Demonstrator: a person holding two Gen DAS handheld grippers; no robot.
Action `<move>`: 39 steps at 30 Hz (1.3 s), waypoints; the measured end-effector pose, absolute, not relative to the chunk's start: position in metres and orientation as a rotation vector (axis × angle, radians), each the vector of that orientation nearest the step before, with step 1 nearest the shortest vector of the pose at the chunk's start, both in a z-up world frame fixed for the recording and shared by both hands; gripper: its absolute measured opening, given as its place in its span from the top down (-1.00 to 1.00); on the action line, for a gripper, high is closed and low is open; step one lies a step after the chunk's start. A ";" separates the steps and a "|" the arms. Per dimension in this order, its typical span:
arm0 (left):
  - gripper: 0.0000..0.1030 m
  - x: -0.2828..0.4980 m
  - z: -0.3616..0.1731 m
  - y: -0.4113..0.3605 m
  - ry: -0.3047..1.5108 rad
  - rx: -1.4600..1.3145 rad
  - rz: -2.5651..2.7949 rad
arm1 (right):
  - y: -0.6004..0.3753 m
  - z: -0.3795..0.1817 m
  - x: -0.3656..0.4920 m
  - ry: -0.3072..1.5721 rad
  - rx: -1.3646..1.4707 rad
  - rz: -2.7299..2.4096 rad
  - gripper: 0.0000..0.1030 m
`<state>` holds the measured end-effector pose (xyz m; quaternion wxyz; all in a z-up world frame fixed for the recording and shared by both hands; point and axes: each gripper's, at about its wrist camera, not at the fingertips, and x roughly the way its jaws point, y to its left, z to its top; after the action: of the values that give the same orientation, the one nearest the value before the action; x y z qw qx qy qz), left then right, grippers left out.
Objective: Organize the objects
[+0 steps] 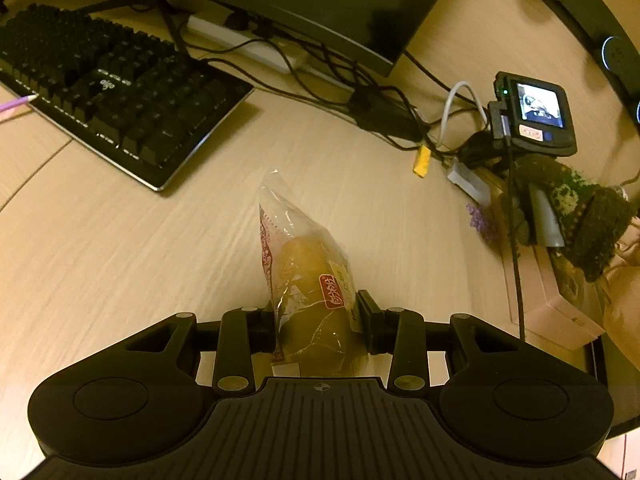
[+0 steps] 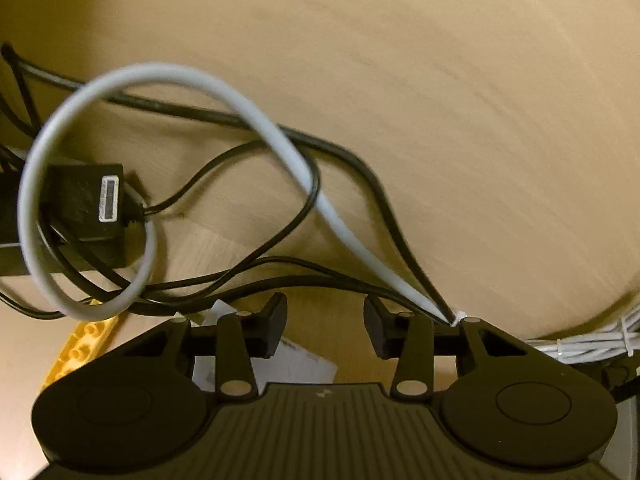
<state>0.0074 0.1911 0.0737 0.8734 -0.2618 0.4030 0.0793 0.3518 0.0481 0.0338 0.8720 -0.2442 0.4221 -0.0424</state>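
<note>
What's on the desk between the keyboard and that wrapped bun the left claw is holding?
Nothing: in the left wrist view, bare desk runs from the keyboard to the bun, which the left gripper is clamping.

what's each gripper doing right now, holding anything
Left gripper: shut on the clear plastic-wrapped bread bun.
Right gripper: open, holding nothing, over the wooden desk by the cables.

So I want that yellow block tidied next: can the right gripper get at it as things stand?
Probably not cleanly. The right gripper is open and empty, but the yellow block lies off to its left under the grey cable loop and black cables.
</note>
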 end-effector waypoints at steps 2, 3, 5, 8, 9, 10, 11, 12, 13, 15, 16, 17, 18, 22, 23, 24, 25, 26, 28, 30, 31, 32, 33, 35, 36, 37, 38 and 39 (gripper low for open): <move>0.23 0.008 0.073 0.190 0.850 -0.548 0.158 | 0.046 0.034 0.345 0.889 -0.492 -0.068 0.18; 0.23 0.010 0.072 0.189 0.855 -0.547 0.152 | 0.045 0.034 0.340 0.891 -0.485 -0.055 0.18; 0.23 0.014 0.070 0.186 0.862 -0.544 0.139 | 0.043 0.035 0.327 0.892 -0.478 -0.026 0.18; 0.23 0.021 0.067 0.180 0.869 -0.542 0.112 | 0.039 0.039 0.301 0.900 -0.460 0.027 0.18; 0.23 0.023 0.066 0.178 0.871 -0.539 0.101 | 0.037 0.040 0.291 0.903 -0.455 0.047 0.18; 0.23 0.025 0.066 0.174 0.873 -0.535 0.090 | 0.036 0.041 0.280 0.907 -0.449 0.069 0.18; 0.23 0.027 0.066 0.171 0.874 -0.530 0.080 | 0.035 0.041 0.272 0.908 -0.445 0.089 0.18; 0.23 0.030 0.066 0.167 0.876 -0.524 0.066 | 0.035 0.042 0.261 0.907 -0.442 0.111 0.18; 0.23 0.031 0.066 0.163 0.877 -0.519 0.056 | 0.033 0.043 0.248 0.902 -0.440 0.136 0.18; 0.23 0.033 0.066 0.157 0.881 -0.509 0.036 | 0.027 0.045 0.227 0.903 -0.430 0.180 0.18; 0.23 0.033 0.066 0.155 0.883 -0.505 0.029 | 0.029 0.045 0.217 0.905 -0.418 0.198 0.18; 0.23 0.034 0.065 0.153 0.885 -0.501 0.024 | 0.026 0.047 0.207 0.906 -0.408 0.215 0.17; 0.23 0.034 0.064 0.152 0.887 -0.500 0.020 | 0.029 0.048 0.201 0.910 -0.396 0.235 0.17; 0.23 0.034 0.062 0.155 0.888 -0.507 0.024 | 0.025 0.055 0.178 0.951 -0.324 0.341 0.15; 0.23 0.034 0.062 0.157 0.884 -0.512 0.028 | 0.023 0.058 0.174 0.957 -0.307 0.370 0.15; 0.23 0.035 0.063 0.159 0.880 -0.517 0.033 | 0.022 0.063 0.169 0.951 -0.295 0.391 0.15; 0.23 0.034 0.064 0.162 0.874 -0.521 0.039 | 0.021 0.063 0.168 0.936 -0.288 0.407 0.14; 0.23 0.034 0.064 0.164 0.868 -0.527 0.048 | 0.021 0.069 0.164 0.912 -0.286 0.417 0.12; 0.23 0.033 0.067 0.169 0.855 -0.533 0.063 | 0.019 0.078 0.163 0.851 -0.280 0.423 0.03; 0.23 0.031 0.070 0.172 0.841 -0.534 0.076 | 0.021 0.083 0.168 0.808 -0.263 0.414 -0.12; 0.23 0.030 0.071 0.173 0.837 -0.534 0.081 | 0.022 0.084 0.174 0.802 -0.236 0.413 -0.12; 0.23 0.028 0.072 0.175 0.834 -0.534 0.086 | 0.024 0.083 0.180 0.804 -0.211 0.413 -0.12; 0.23 0.028 0.072 0.176 0.834 -0.535 0.092 | 0.027 0.081 0.188 0.813 -0.183 0.411 -0.14; 0.23 0.025 0.072 0.177 0.839 -0.535 0.099 | 0.035 0.076 0.203 0.826 -0.131 0.410 -0.31; 0.23 0.024 0.072 0.178 0.843 -0.535 0.104 | 0.041 0.071 0.212 0.826 -0.110 0.407 -0.32; 0.23 0.022 0.071 0.179 0.845 -0.535 0.110 | 0.047 0.068 0.219 0.828 -0.099 0.403 -0.32; 0.23 0.020 0.071 0.180 0.847 -0.536 0.116 | 0.056 0.063 0.227 0.826 -0.100 0.387 -0.32; 0.23 0.018 0.071 0.182 0.849 -0.540 0.124 | 0.063 0.057 0.236 0.818 -0.107 0.366 -0.32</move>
<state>0.0178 0.1821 0.0709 0.8742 -0.2585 0.4066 0.0593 0.2361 0.0633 0.0574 0.8998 -0.0516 0.3954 0.1769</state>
